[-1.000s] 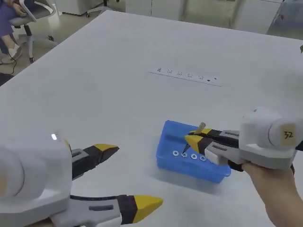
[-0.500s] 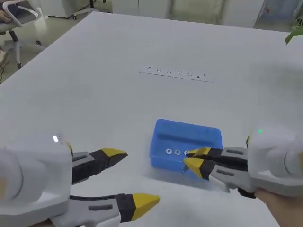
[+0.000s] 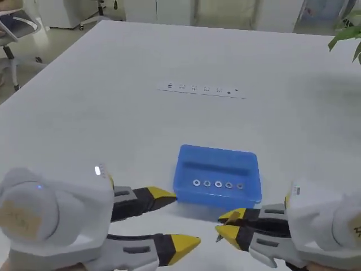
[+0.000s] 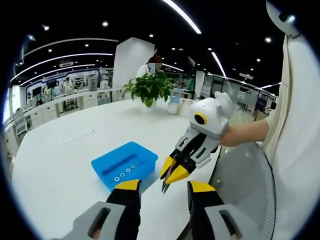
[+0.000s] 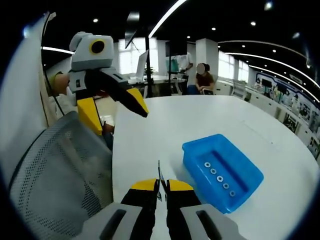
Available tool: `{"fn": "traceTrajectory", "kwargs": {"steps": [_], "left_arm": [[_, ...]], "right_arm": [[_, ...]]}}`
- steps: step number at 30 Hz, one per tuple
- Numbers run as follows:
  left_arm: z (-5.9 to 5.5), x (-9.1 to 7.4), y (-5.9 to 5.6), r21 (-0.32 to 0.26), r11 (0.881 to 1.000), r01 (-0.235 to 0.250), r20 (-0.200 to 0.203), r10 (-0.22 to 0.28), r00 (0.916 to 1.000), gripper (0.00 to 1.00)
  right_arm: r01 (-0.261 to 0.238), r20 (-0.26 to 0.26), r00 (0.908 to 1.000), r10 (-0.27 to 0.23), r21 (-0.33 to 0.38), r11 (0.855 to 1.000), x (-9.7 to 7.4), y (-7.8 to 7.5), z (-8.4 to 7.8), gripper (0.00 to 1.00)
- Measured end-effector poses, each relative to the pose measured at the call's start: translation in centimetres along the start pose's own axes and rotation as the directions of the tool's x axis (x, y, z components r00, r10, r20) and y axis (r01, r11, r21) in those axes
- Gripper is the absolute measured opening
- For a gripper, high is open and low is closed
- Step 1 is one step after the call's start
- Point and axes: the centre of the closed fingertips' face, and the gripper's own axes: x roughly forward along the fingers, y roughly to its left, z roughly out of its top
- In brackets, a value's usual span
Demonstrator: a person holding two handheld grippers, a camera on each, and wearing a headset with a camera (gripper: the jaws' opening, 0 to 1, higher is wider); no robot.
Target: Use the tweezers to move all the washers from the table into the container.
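A blue container [image 3: 217, 164] sits on the white table [image 3: 113, 101] with several washers [image 3: 218, 184] in a row inside it. My right gripper [image 3: 225, 224] hovers just in front of the container's near edge, shut on thin metal tweezers [image 5: 159, 174] whose tip pokes out between the yellow jaws. My left gripper [image 3: 177, 219] is at the lower left, open and holding nothing. The left gripper view shows the container [image 4: 125, 161], the washers [image 4: 125, 173] and the right gripper [image 4: 175, 169]. The right gripper view shows the container [image 5: 222, 170] and the left gripper [image 5: 118, 116].
A socket strip [image 3: 200, 88] is set into the table's middle. A mesh office chair [image 5: 60, 170] stands close behind the near table edge. A potted plant [image 4: 150, 87] stands at the far right. People sit at distant desks.
My right gripper has drawn back from above the container to a spot in front of its near edge, still holding the tweezers. The head view has shifted; the left gripper barely moved.
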Motion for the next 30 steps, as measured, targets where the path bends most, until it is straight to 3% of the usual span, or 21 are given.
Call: {"fn": "traceTrajectory", "kwargs": {"steps": [4,11,14,16,19,20,22,24,26,28,30], "left_arm": [[-0.4,0.9,-0.8,0.024,0.998,0.057,-0.035,-0.056,0.9978,0.24],[-0.5,2.4,-2.7,0.020,0.989,0.145,-0.056,-0.144,0.9880,0.17],[-0.4,2.9,-3.9,0.057,0.979,0.194,-0.074,-0.189,0.9791,0.08],[-0.7,3.2,-4.3,0.099,0.970,0.222,-0.112,-0.210,0.9712,0.02],[-1.1,3.7,-4.6,0.138,0.961,0.241,-0.156,-0.219,0.9631,0.02],[-0.6,3.8,-4.6,0.156,0.958,0.241,-0.133,-0.221,0.9661,0.02],[-0.6,3.9,-4.3,0.147,0.960,0.237,-0.153,-0.215,0.9647,0.02],[-0.7,4.0,-3.8,0.185,0.958,0.218,-0.168,-0.188,0.9677,0.05],[-0.9,4.0,-3.7,0.202,0.954,0.222,-0.188,-0.184,0.9646,0.06],[-1.1,4.0,-3.9,0.217,0.947,0.236,-0.203,-0.193,0.9599,0.04],[-1.8,4.0,-4.1,0.242,0.933,0.267,-0.254,-0.205,0.9452,0.00]], "right_arm": [[-0.047,-0.074,0.9963,0.042,-0.062,0.997,0.2,1.3,-1.2,0.02],[-0.097,-0.126,0.9886,0.082,-0.114,0.989,0.3,2.9,-2.0,0.02],[-0.109,-0.145,0.9855,0.089,-0.141,0.984,0.3,3.3,-2.0,0.02],[-0.116,-0.155,0.9836,0.092,-0.152,0.982,0.4,3.5,-2.1,0.02],[-0.122,-0.167,0.9815,0.094,-0.168,0.978,0.4,3.5,-2.1,0.02],[-0.121,-0.176,0.9803,0.090,-0.176,0.977,0.4,3.4,-2.2,0.02],[-0.121,-0.177,0.9802,0.089,-0.179,0.976,0.4,3.3,-2.2,0.02],[-0.126,-0.173,0.9804,0.095,-0.179,0.976,0.4,3.4,-2.1,0.02],[-0.125,-0.169,0.9811,0.094,-0.179,0.976,0.6,3.4,-2.1,0.02],[-0.127,-0.167,0.9811,0.097,-0.177,0.976,0.7,3.5,-2.0,0.02],[-0.128,-0.160,0.9820,0.101,-0.172,0.977,1.0,3.5,-1.9,0.02]]}}
